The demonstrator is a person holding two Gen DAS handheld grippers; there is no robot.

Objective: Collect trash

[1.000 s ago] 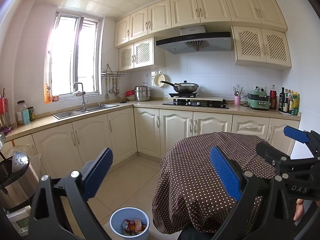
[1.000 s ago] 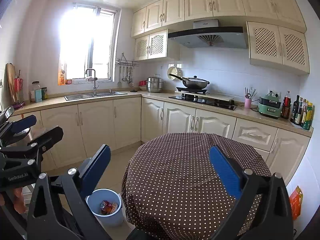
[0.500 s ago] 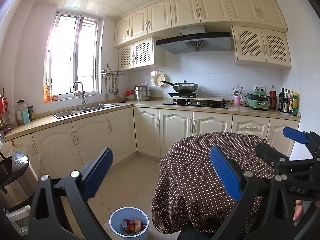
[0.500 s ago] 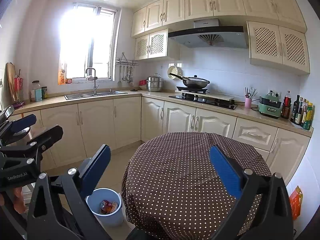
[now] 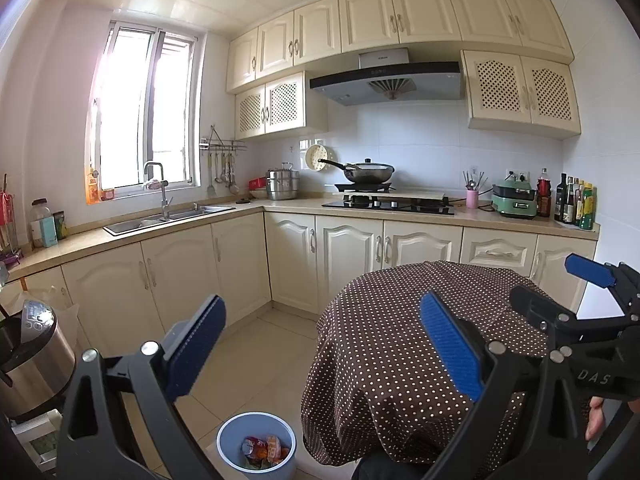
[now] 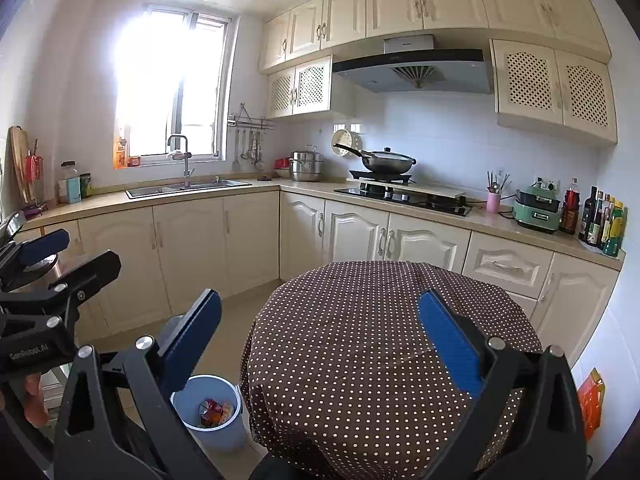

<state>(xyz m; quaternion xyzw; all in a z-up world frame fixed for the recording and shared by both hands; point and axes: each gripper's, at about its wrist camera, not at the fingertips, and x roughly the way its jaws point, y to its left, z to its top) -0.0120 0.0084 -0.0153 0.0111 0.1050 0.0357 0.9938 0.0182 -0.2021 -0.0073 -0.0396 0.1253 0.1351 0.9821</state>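
Observation:
A light blue trash bin (image 5: pixel 256 446) stands on the floor left of a round table with a brown polka-dot cloth (image 5: pixel 420 344); it holds several colourful wrappers (image 5: pixel 264 448). The bin also shows in the right wrist view (image 6: pixel 210 410). My left gripper (image 5: pixel 320 348) is open and empty, held above the bin and the table's left edge. My right gripper (image 6: pixel 318 340) is open and empty, held over the table (image 6: pixel 380 340). Each gripper shows at the edge of the other's view: the right one (image 5: pixel 560 292) and the left one (image 6: pixel 68 252).
Cream kitchen cabinets and a counter (image 5: pixel 280 204) run along the back, with a sink (image 5: pixel 168 216), a stove with a wok (image 5: pixel 368 172), and bottles (image 5: pixel 576 204). A steel pot (image 5: pixel 32 360) stands at the left. An orange bag (image 6: pixel 590 400) lies at the right.

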